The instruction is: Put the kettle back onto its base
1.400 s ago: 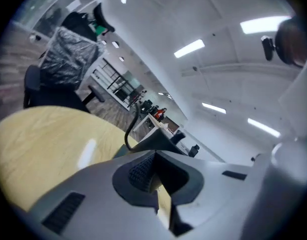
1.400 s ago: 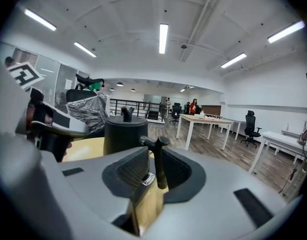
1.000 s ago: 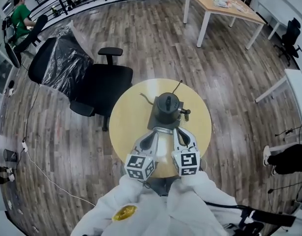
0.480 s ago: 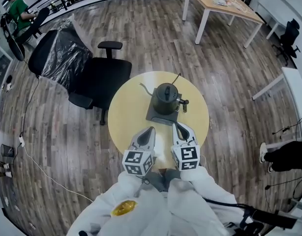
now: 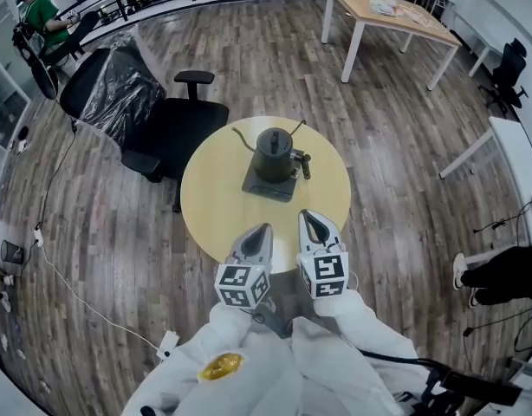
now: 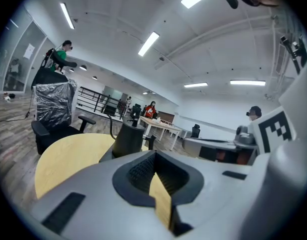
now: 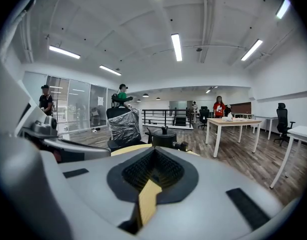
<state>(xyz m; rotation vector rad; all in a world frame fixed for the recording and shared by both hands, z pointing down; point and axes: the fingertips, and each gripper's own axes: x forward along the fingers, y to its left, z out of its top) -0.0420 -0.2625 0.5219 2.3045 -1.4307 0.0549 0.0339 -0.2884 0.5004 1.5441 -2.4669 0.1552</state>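
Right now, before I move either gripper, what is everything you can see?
dark round kettle: one, dark grey, seated on its base, mid-table
flat square base: one, grey, under the kettle
round wooden table: one, pale yellow, straight ahead
black office chair: one, beyond the table, left
plastic-wrapped chair: one, black, further left
rectangular wooden desk: one, white legs, far right
left gripper: grey, jaws together, empty
right gripper: grey, jaws together, empty

Left claw (image 6: 154, 155) closed, empty, kettle (image 6: 129, 139) on round table (image 6: 68, 154)
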